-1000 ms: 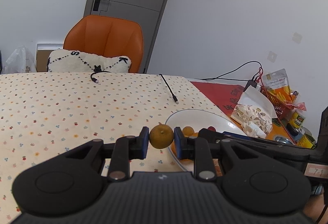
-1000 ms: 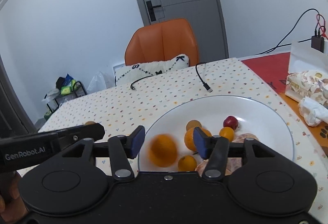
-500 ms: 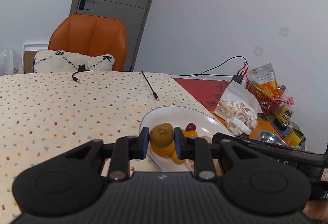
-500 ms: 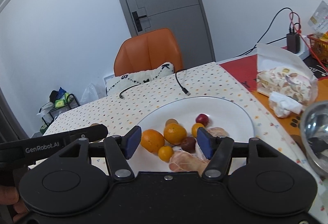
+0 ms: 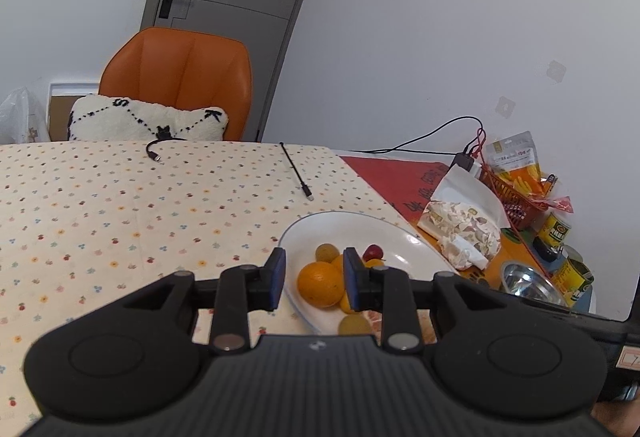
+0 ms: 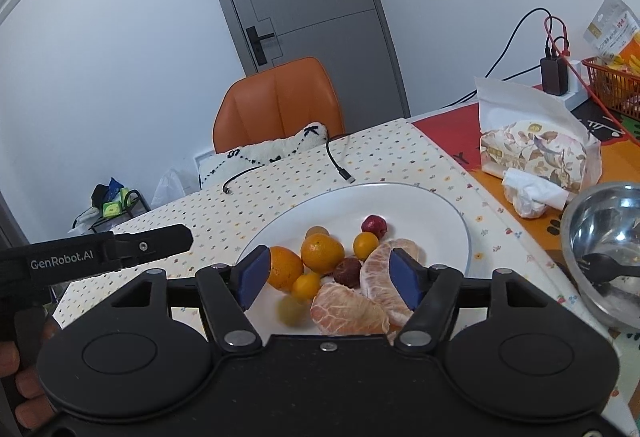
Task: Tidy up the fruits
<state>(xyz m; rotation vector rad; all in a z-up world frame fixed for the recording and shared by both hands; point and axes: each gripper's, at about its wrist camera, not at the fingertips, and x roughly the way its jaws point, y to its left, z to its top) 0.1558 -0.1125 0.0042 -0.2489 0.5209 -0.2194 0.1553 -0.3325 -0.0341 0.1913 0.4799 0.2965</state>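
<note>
Drop-off step at white plate point(image 5: 404, 237): left claw point(image 5: 313, 279) spread, blurred greenish fruit point(image 6: 290, 311) beneath; right claw point(image 6: 327, 279) spread, empty. Next: withdraw, seek stray fruit.

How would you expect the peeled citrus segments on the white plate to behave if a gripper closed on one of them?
The peeled citrus segments show bare, thin membrane with no rind, so they would probably be soft and squash or tear under firm pinching. Their curved wedge shape, lying flat on the white plate, suggests they would slide rather than roll, unlike the round orange beside them.
</note>
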